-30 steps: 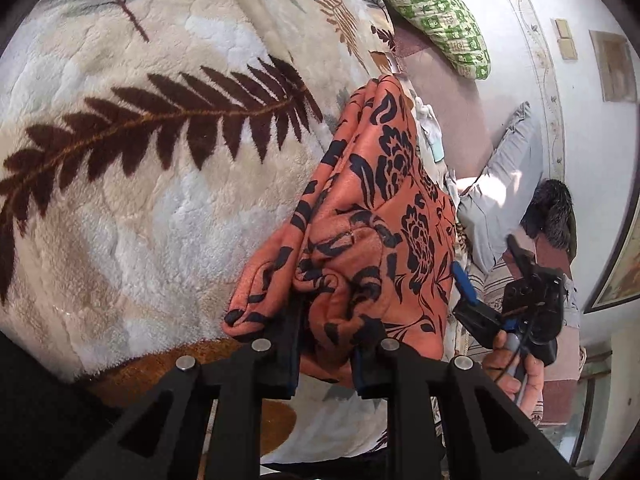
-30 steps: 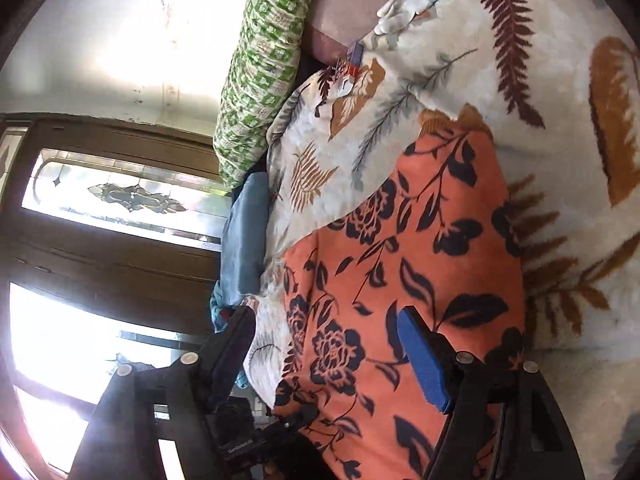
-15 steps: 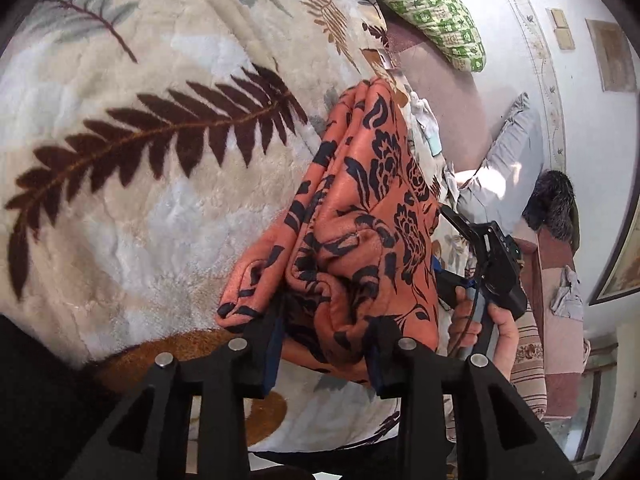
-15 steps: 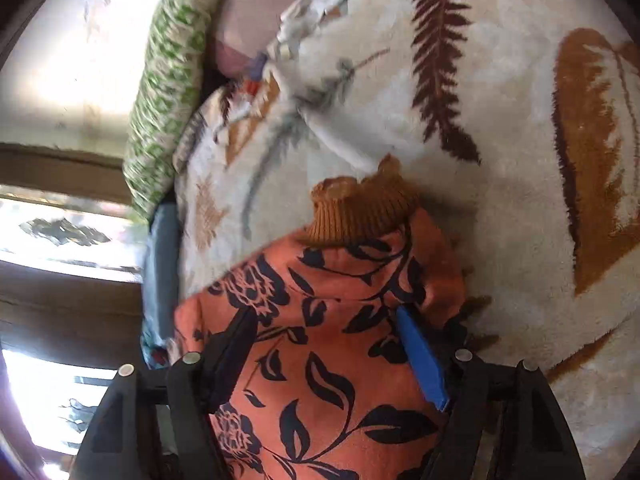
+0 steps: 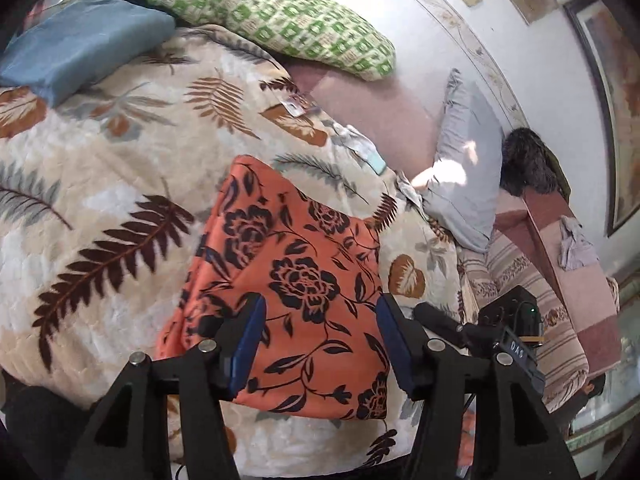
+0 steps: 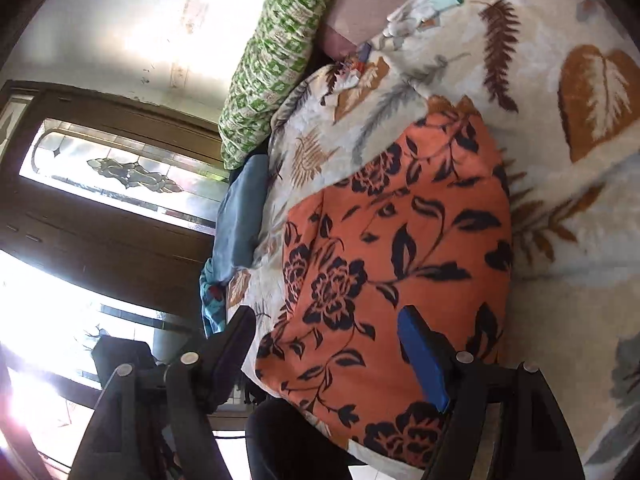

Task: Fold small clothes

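On the leaf-patterned blanket (image 5: 100,184) the orange garment (image 5: 296,280) is laid as a flat, folded packet near the bed's front edge, where both hands can reach it. The left gripper (image 5: 320,336) is held above it, its jaws having just been opening; nothing is pinched between them, so the cloth appears to have been let go to settle. The right gripper (image 6: 328,344) is likewise spread wide and empty over the packet's near side, probably kept ready for smoothing or a further fold. The green pillow (image 5: 272,16) lies well apart at the bedhead.
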A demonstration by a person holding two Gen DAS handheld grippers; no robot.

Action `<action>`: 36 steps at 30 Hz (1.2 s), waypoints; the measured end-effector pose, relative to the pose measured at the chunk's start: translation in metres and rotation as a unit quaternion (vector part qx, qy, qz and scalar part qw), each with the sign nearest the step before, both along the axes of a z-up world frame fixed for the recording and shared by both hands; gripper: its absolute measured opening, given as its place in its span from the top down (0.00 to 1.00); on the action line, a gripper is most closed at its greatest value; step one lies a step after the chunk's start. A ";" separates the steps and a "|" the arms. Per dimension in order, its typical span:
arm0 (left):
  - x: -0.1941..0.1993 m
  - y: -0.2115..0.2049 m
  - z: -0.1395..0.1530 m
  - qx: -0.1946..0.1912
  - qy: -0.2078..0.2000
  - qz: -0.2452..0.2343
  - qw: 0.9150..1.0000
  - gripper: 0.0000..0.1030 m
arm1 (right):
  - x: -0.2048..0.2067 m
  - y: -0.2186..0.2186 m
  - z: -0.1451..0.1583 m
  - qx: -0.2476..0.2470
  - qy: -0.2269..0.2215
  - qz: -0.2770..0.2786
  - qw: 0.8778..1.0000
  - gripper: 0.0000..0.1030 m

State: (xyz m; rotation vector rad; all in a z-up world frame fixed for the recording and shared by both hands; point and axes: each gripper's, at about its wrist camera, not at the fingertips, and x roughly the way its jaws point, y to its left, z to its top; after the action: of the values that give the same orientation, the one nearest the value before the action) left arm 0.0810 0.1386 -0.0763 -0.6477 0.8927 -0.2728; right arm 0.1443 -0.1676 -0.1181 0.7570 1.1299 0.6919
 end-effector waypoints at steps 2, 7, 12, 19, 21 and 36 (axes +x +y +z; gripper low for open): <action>0.014 -0.011 -0.025 0.037 0.032 0.001 0.999 0.43 | -0.008 0.001 -0.027 0.000 0.034 -0.004 0.999 0.25; 0.027 -0.010 -0.065 0.130 0.078 0.007 0.988 0.68 | -0.004 -0.001 -0.027 0.008 0.040 -0.014 0.999 0.25; 0.027 -0.011 -0.065 0.135 0.078 0.001 0.988 0.68 | -0.013 0.001 -0.010 0.008 -0.008 0.008 1.000 0.20; 0.027 -0.012 -0.054 0.140 0.080 -0.014 0.987 0.65 | -0.015 -0.016 -0.012 0.042 0.018 -0.018 0.999 0.20; 0.026 -0.011 -0.056 0.139 0.080 -0.015 0.987 0.65 | -0.022 -0.013 -0.001 0.058 0.006 0.006 0.998 0.20; 0.004 -0.014 -0.021 0.175 0.002 -0.013 0.984 0.41 | -0.031 -0.047 -0.018 -0.015 -0.009 -0.041 0.999 0.24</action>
State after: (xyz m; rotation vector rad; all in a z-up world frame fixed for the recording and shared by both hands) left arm 0.0855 0.1245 -0.0971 -0.3109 0.9262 -0.1318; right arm 0.1136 -0.2147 -0.1363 0.7660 1.0852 0.6093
